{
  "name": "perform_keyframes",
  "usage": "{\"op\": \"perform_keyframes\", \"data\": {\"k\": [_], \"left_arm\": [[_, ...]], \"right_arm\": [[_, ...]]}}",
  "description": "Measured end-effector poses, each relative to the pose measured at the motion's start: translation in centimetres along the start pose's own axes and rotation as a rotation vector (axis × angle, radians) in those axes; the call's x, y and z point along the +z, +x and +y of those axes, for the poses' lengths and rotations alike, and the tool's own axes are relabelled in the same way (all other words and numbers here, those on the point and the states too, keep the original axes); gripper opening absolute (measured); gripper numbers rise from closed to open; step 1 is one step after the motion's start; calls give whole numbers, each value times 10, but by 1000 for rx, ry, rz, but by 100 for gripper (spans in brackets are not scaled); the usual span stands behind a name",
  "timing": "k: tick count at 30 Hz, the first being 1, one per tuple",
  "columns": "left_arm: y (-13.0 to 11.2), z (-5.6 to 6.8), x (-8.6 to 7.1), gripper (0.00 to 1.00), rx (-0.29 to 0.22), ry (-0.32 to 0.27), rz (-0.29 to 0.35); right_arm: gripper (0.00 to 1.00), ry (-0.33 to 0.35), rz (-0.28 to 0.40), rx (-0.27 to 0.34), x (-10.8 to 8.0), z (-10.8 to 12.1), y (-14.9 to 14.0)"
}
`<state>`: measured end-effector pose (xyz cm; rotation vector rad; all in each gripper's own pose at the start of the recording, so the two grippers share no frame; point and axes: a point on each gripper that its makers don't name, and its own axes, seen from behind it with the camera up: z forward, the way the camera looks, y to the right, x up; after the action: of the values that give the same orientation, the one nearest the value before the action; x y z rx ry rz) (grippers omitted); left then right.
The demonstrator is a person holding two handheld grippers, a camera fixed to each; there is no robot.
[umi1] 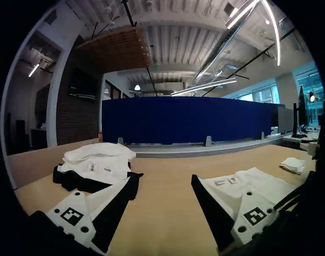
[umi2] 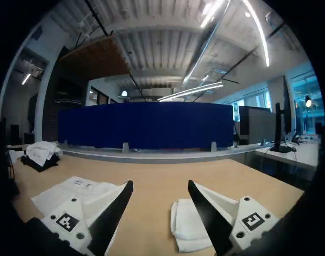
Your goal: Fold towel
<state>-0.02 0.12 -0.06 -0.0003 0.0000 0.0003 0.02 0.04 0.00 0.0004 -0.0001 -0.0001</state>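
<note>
Table (umi1: 171, 205): pale wood, blue partition (umi1: 184, 119) behind.
Pile (umi1: 98, 162): white and black cloths, left.
Left gripper (umi1: 164, 176): fingers apart, empty.
Towel (umi1: 258, 183): flat, beside its right finger.
Right gripper (umi2: 159, 182): fingers apart, empty; folded towel (umi2: 184, 224) by its right finger.

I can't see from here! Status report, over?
Open, empty: left gripper, right gripper. One flat towel unfolded on table. Nearby, folded towel.

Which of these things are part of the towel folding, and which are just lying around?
Job: flat white towel, folded white towel, left claw, right claw.
Lying about: cloth pile (maybe spares), blue partition, monitor.
</note>
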Motion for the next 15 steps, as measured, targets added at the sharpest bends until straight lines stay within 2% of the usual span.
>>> {"op": "perform_keyframes", "data": {"k": [15], "left_arm": [[-1, -1, 0, 97, 7, 1, -9]], "right_arm": [[100, -26, 3, -2, 2, 5, 3]]}}
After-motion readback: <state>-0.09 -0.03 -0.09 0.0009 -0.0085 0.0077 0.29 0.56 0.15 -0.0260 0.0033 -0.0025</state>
